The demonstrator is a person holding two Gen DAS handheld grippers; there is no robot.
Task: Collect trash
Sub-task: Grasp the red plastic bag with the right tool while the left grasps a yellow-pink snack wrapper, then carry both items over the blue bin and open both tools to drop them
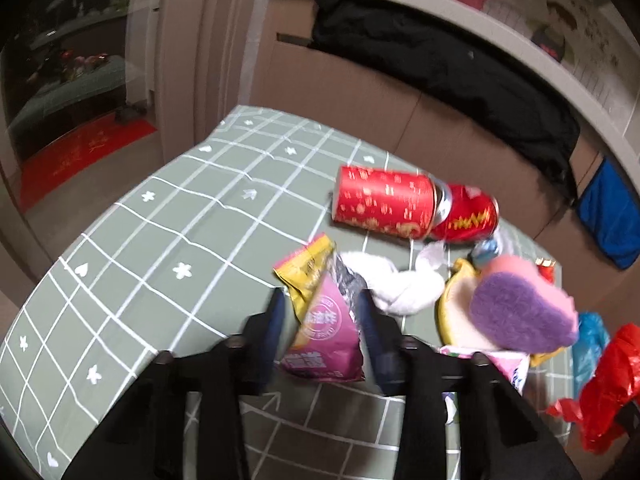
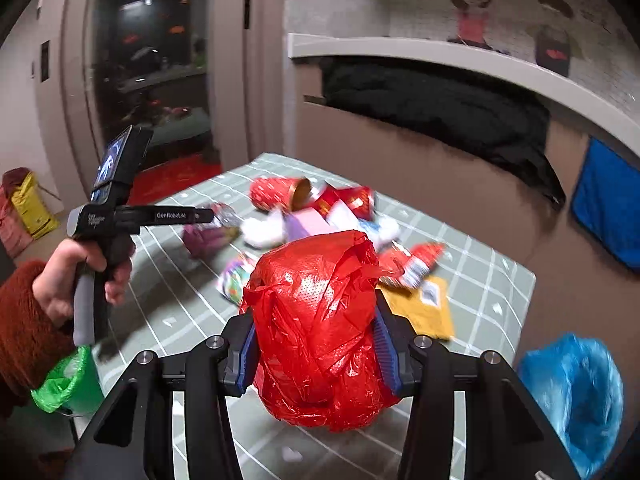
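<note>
The pink snack wrapper (image 1: 326,334) sits between the two fingers (image 1: 272,320) of the left gripper (image 1: 320,312), which are closed on it, above the bench (image 1: 160,232). At 1 o'clock from it lie a white tissue (image 1: 400,288) and a red can (image 1: 384,204); a purple sponge (image 1: 520,312) is at 3 o'clock. The right gripper (image 2: 316,320) has its fingers (image 2: 386,348) pressed on both sides of a red plastic bag (image 2: 316,320). A blue bag (image 2: 576,392) lies at 4 o'clock from it, a green bin (image 2: 68,384) at 8 o'clock.
</note>
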